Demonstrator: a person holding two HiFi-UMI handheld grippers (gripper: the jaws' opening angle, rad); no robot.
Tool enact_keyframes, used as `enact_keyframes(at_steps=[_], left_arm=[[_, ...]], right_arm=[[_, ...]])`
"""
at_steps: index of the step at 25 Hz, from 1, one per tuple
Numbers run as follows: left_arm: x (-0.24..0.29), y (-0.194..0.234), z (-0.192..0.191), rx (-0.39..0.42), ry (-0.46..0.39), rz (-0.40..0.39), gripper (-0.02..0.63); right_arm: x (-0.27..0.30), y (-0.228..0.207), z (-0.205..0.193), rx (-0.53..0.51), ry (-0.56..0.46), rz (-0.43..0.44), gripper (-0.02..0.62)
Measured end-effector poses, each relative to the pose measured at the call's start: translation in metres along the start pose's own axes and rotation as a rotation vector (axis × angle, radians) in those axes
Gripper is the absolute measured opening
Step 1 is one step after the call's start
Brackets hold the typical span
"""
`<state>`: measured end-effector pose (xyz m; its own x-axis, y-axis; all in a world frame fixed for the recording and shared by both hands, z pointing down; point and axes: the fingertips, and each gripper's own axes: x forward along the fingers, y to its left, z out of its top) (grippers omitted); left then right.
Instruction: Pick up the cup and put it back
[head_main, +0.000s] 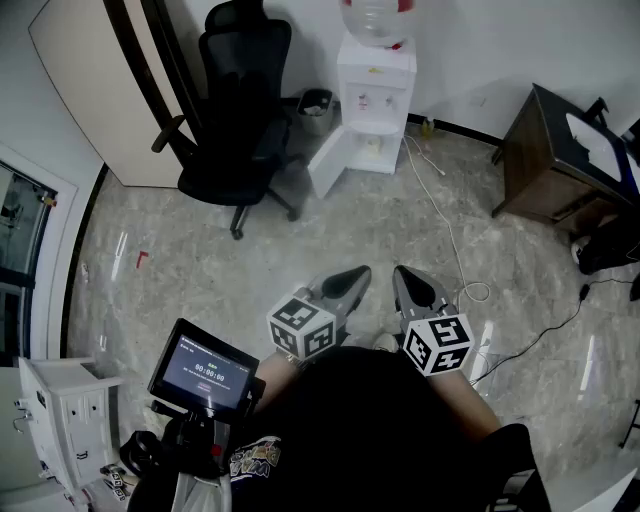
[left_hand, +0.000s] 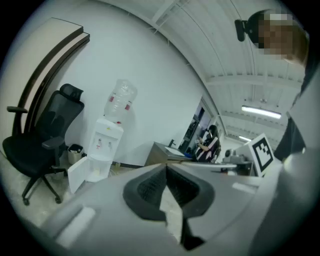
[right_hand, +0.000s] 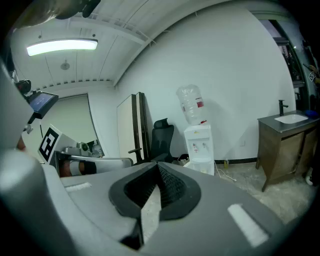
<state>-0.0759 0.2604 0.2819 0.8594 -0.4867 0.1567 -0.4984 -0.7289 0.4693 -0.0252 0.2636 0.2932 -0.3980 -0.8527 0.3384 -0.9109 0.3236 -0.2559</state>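
Note:
No cup shows in any view. In the head view my left gripper (head_main: 356, 274) and right gripper (head_main: 403, 272) are held side by side at waist height over the marble floor, both pointing toward the water dispenser (head_main: 375, 95). In the left gripper view the left gripper (left_hand: 166, 168) has its black pads touching at the tips with nothing between them. The right gripper (right_hand: 157, 165) is likewise shut and empty. The dispenser (left_hand: 102, 150) (right_hand: 199, 145) stands well beyond both grippers, its lower door swung open.
A black office chair (head_main: 235, 110) stands left of the dispenser, with a small bin (head_main: 315, 105) between them. A dark wooden cabinet (head_main: 550, 160) with a sink sits at the right. A white cable (head_main: 450, 230) runs across the floor. A screen (head_main: 203, 368) is mounted by my left side.

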Motion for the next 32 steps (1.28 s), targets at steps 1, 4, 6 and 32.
enact_keyframes(at_steps=[1,4,6,32], left_arm=[[0.0,0.0,0.0,0.0,0.0,-0.001,0.003],[0.001,0.0,0.001,0.002,0.001,-0.002,0.003],[0.002,0.0,0.002,0.003,0.003,-0.002,0.003],[0.064,-0.032,-0.017,-0.04,0.002,0.107,0.003]], right_arm=[[0.0,0.0,0.001,0.001,-0.002,0.0,0.006],[0.0,-0.001,0.003,0.006,-0.01,0.001,0.006],[0.0,-0.001,0.003,0.009,-0.011,0.003,0.006],[-0.023,-0.08,0.01,0.043,0.013,0.08,0.008]])
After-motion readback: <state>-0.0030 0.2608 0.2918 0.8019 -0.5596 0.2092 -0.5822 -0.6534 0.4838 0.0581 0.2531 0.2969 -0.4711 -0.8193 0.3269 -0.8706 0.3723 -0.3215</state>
